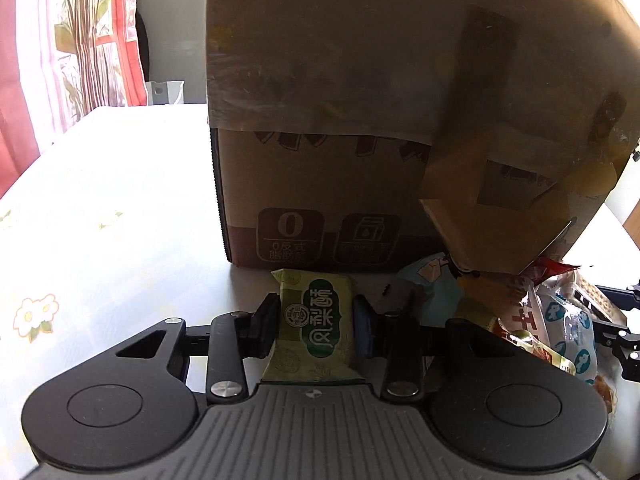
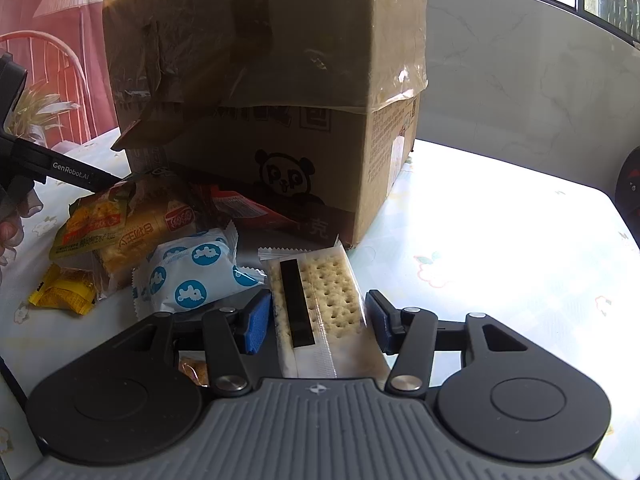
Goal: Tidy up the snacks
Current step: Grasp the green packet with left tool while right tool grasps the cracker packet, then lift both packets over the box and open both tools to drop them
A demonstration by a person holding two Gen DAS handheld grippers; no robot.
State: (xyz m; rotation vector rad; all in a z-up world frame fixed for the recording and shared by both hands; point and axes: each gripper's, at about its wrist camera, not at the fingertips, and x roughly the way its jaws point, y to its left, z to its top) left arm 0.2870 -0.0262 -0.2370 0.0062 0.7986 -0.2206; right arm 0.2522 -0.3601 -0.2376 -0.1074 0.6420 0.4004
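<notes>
My left gripper (image 1: 316, 326) is shut on a green snack packet (image 1: 316, 320), in front of the cardboard box (image 1: 340, 120). My right gripper (image 2: 318, 322) is around a clear pack of crackers (image 2: 328, 300) lying on the table; its blue pads (image 2: 256, 326) stand just off the pack's sides. A pile of snacks lies left of the crackers: a white packet with blue dots (image 2: 192, 276), a yellow-orange bread packet (image 2: 120, 228), a small yellow packet (image 2: 64, 294) and a red wrapper (image 2: 248, 208). The same pile shows at the right of the left wrist view (image 1: 552, 320).
The box (image 2: 272, 92) stands on a table with a pale flowered cloth (image 2: 500, 248); its flaps hang down over its front. The left gripper's black body (image 2: 48, 168) reaches in from the left of the right wrist view. Red curtains hang behind.
</notes>
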